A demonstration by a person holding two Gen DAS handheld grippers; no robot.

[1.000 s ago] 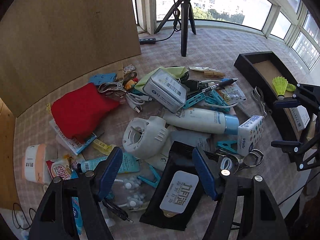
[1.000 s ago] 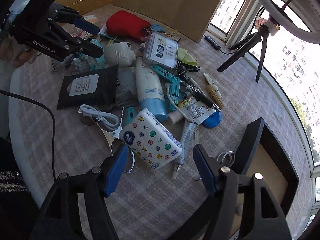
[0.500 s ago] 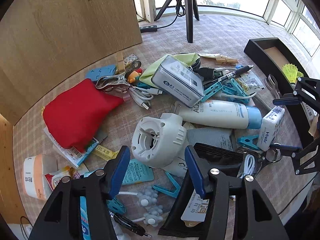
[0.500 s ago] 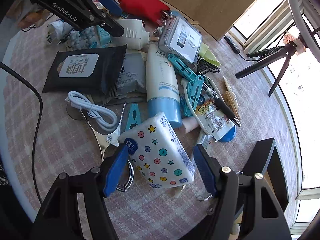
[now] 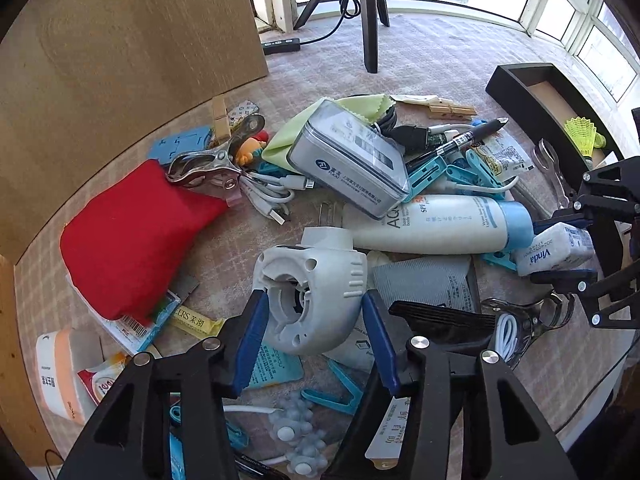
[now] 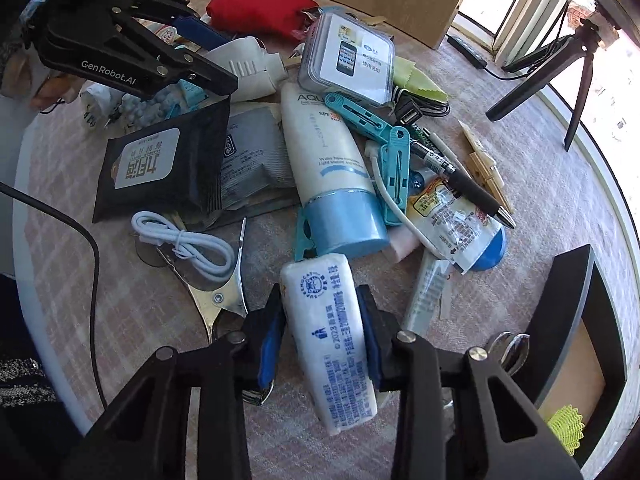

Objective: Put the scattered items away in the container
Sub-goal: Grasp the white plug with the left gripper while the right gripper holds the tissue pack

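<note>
My left gripper (image 5: pixel 314 304) points down into the pile, its blue pads pressed on both sides of a white plastic fan-like device (image 5: pixel 320 280). The right wrist view shows that gripper (image 6: pixel 212 56) on the device (image 6: pixel 248 64) at the top left. My right gripper (image 6: pixel 319 294) has its jaws closing, and the pads press on a white tissue pack (image 6: pixel 332 340) that stands on its edge. The left wrist view catches that gripper (image 5: pixel 576 248) with the pack (image 5: pixel 552 248) at the right edge. The black container (image 5: pixel 532 92) (image 6: pixel 568 300) holds a yellow shuttlecock (image 5: pixel 580 140).
The heap also holds a red pouch (image 5: pixel 132 236), a lotion tube (image 5: pixel 432 224), a silver tin box (image 5: pixel 348 168), a black wipes pack (image 6: pixel 160 160), a coiled white cable (image 6: pixel 188 240), clips and pens. A tripod (image 5: pixel 368 12) and a wooden board (image 5: pixel 120 40) stand behind.
Both grippers sank toward the pile. The left jaws narrowed onto the white device. The right jaws went from wide to closed on the tissue pack, which tipped onto its edge.
</note>
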